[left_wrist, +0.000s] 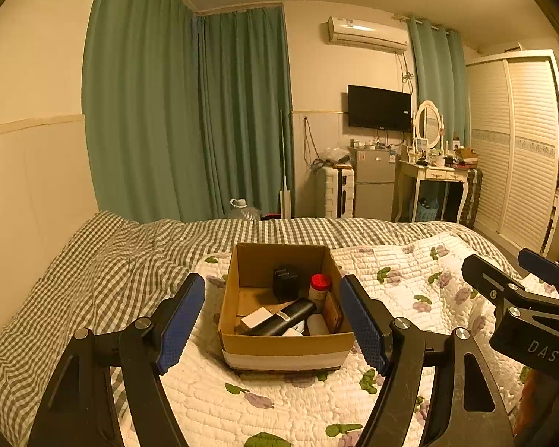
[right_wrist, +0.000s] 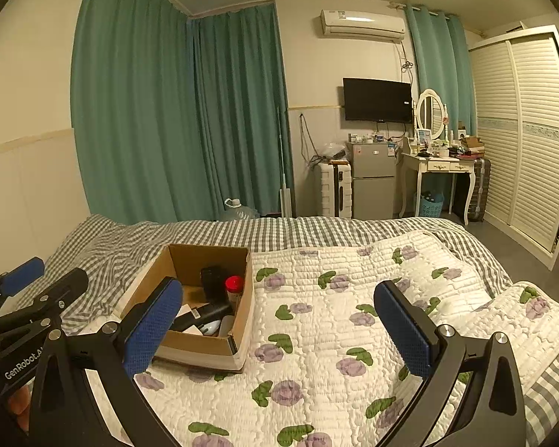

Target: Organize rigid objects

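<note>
An open cardboard box (left_wrist: 287, 341) sits on the floral quilt (left_wrist: 279, 406). Inside are a red-capped jar (left_wrist: 319, 287), a black cylinder (left_wrist: 285, 316) lying down, a small black box (left_wrist: 285, 282), a white box (left_wrist: 256, 317) and a white item (left_wrist: 316, 325). My left gripper (left_wrist: 274, 322) is open and empty, just short of the box's near wall, fingers wider than the box. My right gripper (right_wrist: 279, 329) is open and empty over the quilt, right of the box (right_wrist: 201, 346). The right gripper also shows in the left wrist view (left_wrist: 521, 283), and the left gripper in the right wrist view (right_wrist: 37, 279).
The quilt lies on a bed with a grey checked sheet (left_wrist: 93, 272). The bed's right edge (right_wrist: 555, 354) drops to the floor. Green curtains (left_wrist: 190, 111), a suitcase (left_wrist: 335, 192), a small fridge (left_wrist: 374, 182), a dressing table (left_wrist: 432, 175) and a wardrobe (left_wrist: 518, 149) stand beyond the bed.
</note>
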{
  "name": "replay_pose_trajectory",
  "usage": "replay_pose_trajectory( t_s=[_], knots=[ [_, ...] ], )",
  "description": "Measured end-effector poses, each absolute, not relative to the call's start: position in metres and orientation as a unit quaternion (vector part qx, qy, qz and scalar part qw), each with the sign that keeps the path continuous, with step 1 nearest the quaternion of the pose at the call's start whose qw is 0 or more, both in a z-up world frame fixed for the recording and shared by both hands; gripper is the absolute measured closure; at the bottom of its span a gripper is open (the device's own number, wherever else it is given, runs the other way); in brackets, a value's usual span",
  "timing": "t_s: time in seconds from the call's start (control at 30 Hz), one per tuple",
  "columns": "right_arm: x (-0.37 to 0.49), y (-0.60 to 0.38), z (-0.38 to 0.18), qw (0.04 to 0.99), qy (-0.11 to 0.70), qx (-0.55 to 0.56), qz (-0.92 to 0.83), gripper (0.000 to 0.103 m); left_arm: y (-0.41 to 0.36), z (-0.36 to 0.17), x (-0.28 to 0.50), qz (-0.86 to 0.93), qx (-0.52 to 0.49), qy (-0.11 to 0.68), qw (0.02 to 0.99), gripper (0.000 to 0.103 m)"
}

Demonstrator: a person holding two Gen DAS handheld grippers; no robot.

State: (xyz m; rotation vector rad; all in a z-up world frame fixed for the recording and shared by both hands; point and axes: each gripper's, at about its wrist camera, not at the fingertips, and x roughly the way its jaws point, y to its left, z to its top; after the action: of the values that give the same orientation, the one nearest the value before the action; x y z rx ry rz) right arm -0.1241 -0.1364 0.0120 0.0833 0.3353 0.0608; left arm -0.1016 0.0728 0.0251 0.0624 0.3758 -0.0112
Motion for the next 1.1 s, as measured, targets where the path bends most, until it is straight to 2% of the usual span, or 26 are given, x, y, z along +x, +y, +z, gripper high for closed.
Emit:
replay_pose_trajectory(
  t_s=[1.1],
  knots=[
    [-0.126,-0.1347,0.0066,0.983,0.174,0.037,0.036,0.0,0.0729,0.0261,-0.1035,-0.005,0.032,0.188,0.982,0.026]
  ],
)
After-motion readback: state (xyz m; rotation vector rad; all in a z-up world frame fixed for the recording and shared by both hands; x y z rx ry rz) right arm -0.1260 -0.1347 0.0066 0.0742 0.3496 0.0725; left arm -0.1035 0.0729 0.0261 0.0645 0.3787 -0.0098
